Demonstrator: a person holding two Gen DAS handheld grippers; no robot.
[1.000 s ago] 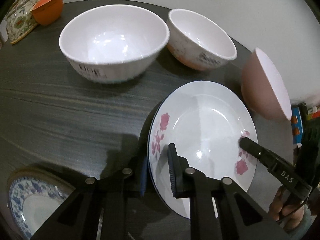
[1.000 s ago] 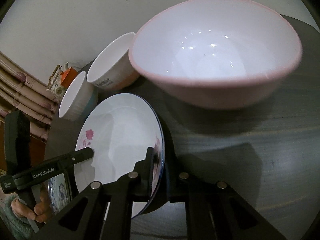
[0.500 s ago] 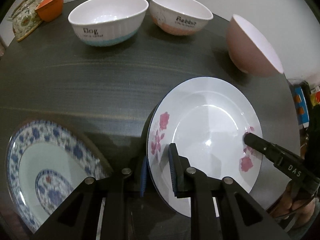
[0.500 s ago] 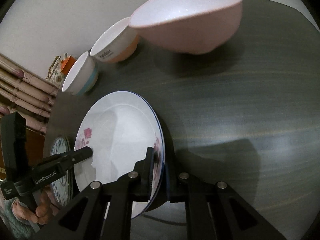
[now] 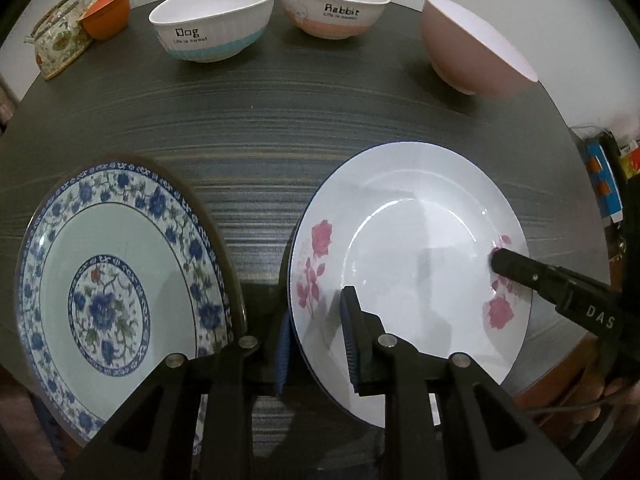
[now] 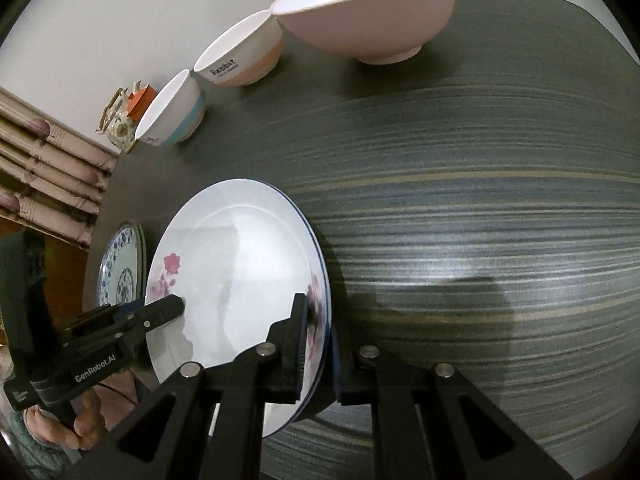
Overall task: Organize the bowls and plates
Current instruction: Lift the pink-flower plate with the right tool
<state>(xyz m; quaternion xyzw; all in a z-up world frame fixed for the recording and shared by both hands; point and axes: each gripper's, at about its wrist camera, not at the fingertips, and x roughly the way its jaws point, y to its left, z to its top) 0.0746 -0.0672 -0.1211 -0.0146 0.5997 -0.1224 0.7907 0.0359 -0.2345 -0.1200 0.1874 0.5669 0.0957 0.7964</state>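
- My left gripper (image 5: 316, 336) had its fingers clamped on the near left rim of the rose plate (image 5: 412, 256), one finger above the rim and one below; they had just been easing apart slightly, the rim between them.
- My right gripper (image 6: 316, 344) had its fingers pinched tight on the opposite rim of the rose plate (image 6: 236, 276).
- The plate hung between the two grippers, tilted, above the dark surface (image 5: 260, 128).
- In the left view my right gripper's finger (image 5: 532, 272) lay across the plate's right rim.
- The blue plate (image 5: 112, 280) lay on the surface just left of the rose plate, apart from it.
- Along the far edge stood three bowls in a row: the Dog bowl (image 5: 212, 28), the Rabbit bowl (image 5: 334, 8) and the pink bowl (image 5: 468, 56), well apart from the plates.
- A teapot (image 5: 56, 44) and an orange cup (image 5: 106, 14) sat at the far left corner.
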